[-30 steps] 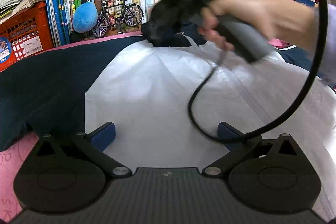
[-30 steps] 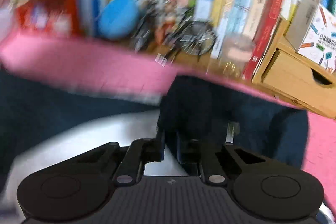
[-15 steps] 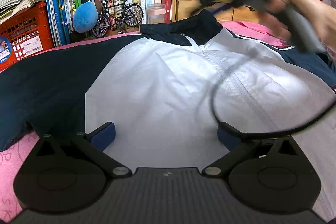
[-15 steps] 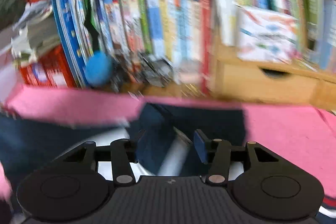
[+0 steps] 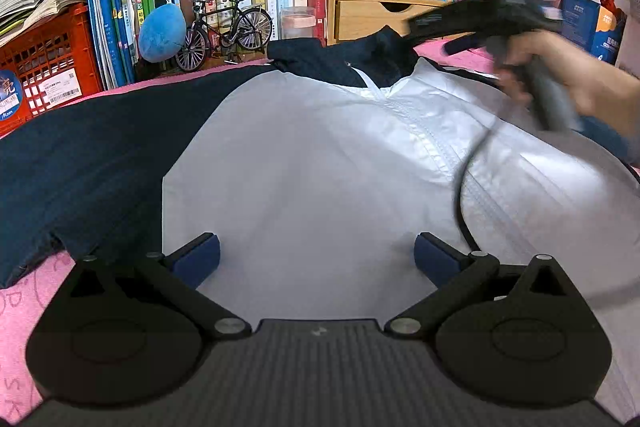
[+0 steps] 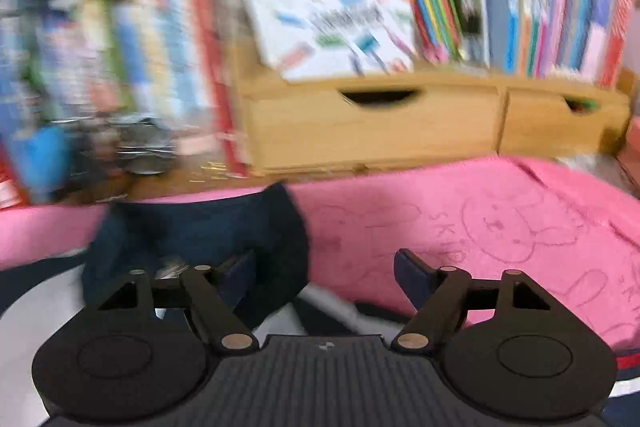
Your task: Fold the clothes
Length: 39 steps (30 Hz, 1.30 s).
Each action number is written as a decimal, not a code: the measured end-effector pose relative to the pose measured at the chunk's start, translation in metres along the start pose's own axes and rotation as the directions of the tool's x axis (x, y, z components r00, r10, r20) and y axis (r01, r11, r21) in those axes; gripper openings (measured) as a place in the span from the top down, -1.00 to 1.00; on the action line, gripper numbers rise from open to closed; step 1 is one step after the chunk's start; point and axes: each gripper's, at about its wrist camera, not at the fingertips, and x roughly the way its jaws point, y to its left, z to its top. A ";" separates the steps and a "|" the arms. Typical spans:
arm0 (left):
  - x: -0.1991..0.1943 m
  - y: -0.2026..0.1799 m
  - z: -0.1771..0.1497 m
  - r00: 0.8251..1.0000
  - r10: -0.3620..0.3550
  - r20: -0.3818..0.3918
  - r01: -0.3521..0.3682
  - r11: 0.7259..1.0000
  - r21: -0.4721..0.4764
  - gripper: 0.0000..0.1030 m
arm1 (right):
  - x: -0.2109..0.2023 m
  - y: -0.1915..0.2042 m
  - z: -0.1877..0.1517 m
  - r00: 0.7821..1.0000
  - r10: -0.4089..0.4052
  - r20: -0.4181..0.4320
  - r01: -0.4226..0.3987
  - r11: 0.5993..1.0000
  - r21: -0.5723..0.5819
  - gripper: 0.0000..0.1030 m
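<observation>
Blurring right tongs (image 5: pixel 448 27), jacket collar (image 5: pixel 360 63)

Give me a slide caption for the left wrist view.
Open left tool over a white-and-navy jacket on a pink cloth, right tool near the collar.

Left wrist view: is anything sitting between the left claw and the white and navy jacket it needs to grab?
Nothing visible blocks it. The left claw is open right over the white front panel of the white and navy jacket. Only a thin black cable drapes over the cloth beside its right finger.
</observation>
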 end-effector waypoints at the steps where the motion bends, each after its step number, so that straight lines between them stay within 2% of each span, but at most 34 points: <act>1: 0.000 0.000 0.000 1.000 0.000 0.000 0.000 1.000 0.000 -1.00 | -0.017 -0.007 -0.007 1.000 -0.016 0.021 0.017 0.999 -0.050 -0.48; 4: 0.000 0.000 0.000 1.000 0.000 0.000 0.000 1.000 0.000 -1.00 | -0.071 -0.036 -0.029 0.993 -0.085 0.076 0.097 0.980 -0.175 -0.48; 6: 0.000 0.000 0.001 1.000 0.000 0.000 0.000 1.000 0.000 -1.00 | -0.098 -0.082 -0.040 0.986 -0.159 0.047 0.164 0.976 -0.141 -0.48; 8: 0.000 0.001 0.001 1.000 0.000 0.000 0.000 1.000 0.001 -1.00 | -0.109 -0.133 -0.049 0.960 -0.278 -0.013 0.276 0.956 -0.095 -0.48; 9: 0.000 0.001 0.001 1.000 0.000 0.000 0.000 1.000 0.001 -1.00 | -0.113 -0.157 -0.053 0.925 -0.379 -0.032 0.375 0.923 -0.082 -0.46; 10: 0.000 0.001 0.001 1.000 0.000 0.000 0.000 1.000 0.001 -1.00 | -0.117 -0.180 -0.056 0.877 -0.477 -0.050 0.473 0.878 -0.072 -0.40; 11: 0.000 0.001 0.001 1.000 0.000 0.000 0.000 1.000 0.001 -1.00 | -0.120 -0.203 -0.059 0.819 -0.570 -0.069 0.566 0.822 -0.063 -0.39; 12: 0.000 0.001 0.000 1.000 0.000 0.000 0.000 1.000 0.001 -1.00 | -0.131 -0.217 -0.061 0.747 -0.663 -0.057 0.661 0.749 -0.048 -0.40; 14: 0.001 0.001 0.000 1.000 0.000 0.000 0.000 1.000 0.001 -1.00 | -0.158 -0.225 -0.064 0.663 -0.748 0.034 0.749 0.662 -0.025 -0.42; 15: 0.001 0.001 0.000 1.000 0.000 0.000 0.000 1.000 0.001 -1.00 | -0.172 -0.225 -0.066 0.639 -0.764 0.083 0.768 0.641 -0.016 -0.43; 17: 0.001 0.001 0.000 1.000 0.000 0.000 0.000 1.000 0.001 -1.00 | -0.189 -0.223 -0.066 0.643 -0.755 0.128 0.761 0.648 -0.001 -0.44; 18: 0.001 0.000 0.000 1.000 0.000 0.000 0.000 1.000 0.001 -1.00 | -0.196 -0.222 -0.066 0.674 -0.726 0.141 0.731 0.682 0.018 -0.44; 20: 0.001 0.000 0.000 1.000 0.000 0.000 0.000 1.000 0.001 -1.00 | -0.203 -0.221 -0.067 0.721 -0.677 0.147 0.678 0.733 0.052 -0.44; 21: 0.001 0.000 0.000 1.000 0.000 0.000 0.000 1.000 0.001 -1.00 | -0.203 -0.218 -0.068 0.752 -0.642 0.150 0.642 0.765 0.057 -0.44; 23: 0.001 0.000 -0.001 1.000 0.000 0.000 0.000 1.000 0.001 -1.00 | -0.202 -0.215 -0.071 0.846 -0.514 0.140 0.512 0.857 0.058 -0.42; 24: 0.001 0.000 -0.001 1.000 0.000 0.000 0.000 1.000 0.001 -1.00 | -0.198 -0.216 -0.072 0.882 -0.457 0.114 0.452 0.889 0.068 -0.42; 27: 0.001 0.000 -0.001 1.000 0.000 0.000 0.000 1.000 0.001 -1.00 | -0.180 -0.234 -0.080 0.864 -0.503 0.027 0.500 0.863 0.075 -0.39; 28: 0.001 0.000 -0.001 1.000 0.000 0.000 0.000 1.000 0.001 -1.00 | -0.174 -0.243 -0.081 0.810 -0.587 -0.010 0.586 0.807 0.070 -0.30; 29: 0.002 0.000 -0.001 1.000 0.001 0.000 -0.001 1.000 0.001 -1.00 | -0.169 -0.252 -0.082 0.742 -0.669 -0.046 0.671 0.739 0.060 -0.28; 31: 0.002 0.000 -0.001 1.000 0.001 0.000 -0.001 1.000 0.001 -1.00 | -0.188 -0.255 -0.090 0.678 -0.735 -0.014 0.734 0.675 0.068 -0.29; 33: 0.002 0.000 -0.001 1.000 0.001 0.000 -0.001 1.000 0.001 -1.00 | -0.207 -0.258 -0.099 0.610 -0.792 0.022 0.789 0.610 0.080 -0.22; 36: 0.001 0.000 0.000 1.000 0.001 0.000 -0.001 1.000 0.001 -1.00 | -0.224 -0.262 -0.108 0.662 -0.749 0.013 0.745 0.660 0.097 -0.22; 38: 0.001 0.000 0.000 1.000 0.001 0.000 -0.001 1.000 0.001 -1.00 | -0.233 -0.273 -0.112 0.740 -0.673 -0.017 0.658 0.718 0.228 -0.30; 39: 0.001 0.000 0.000 1.000 0.001 0.000 -0.001 1.000 0.001 -1.00 | -0.244 -0.281 -0.118 0.787 -0.616 -0.012 0.590 0.748 0.305 -0.30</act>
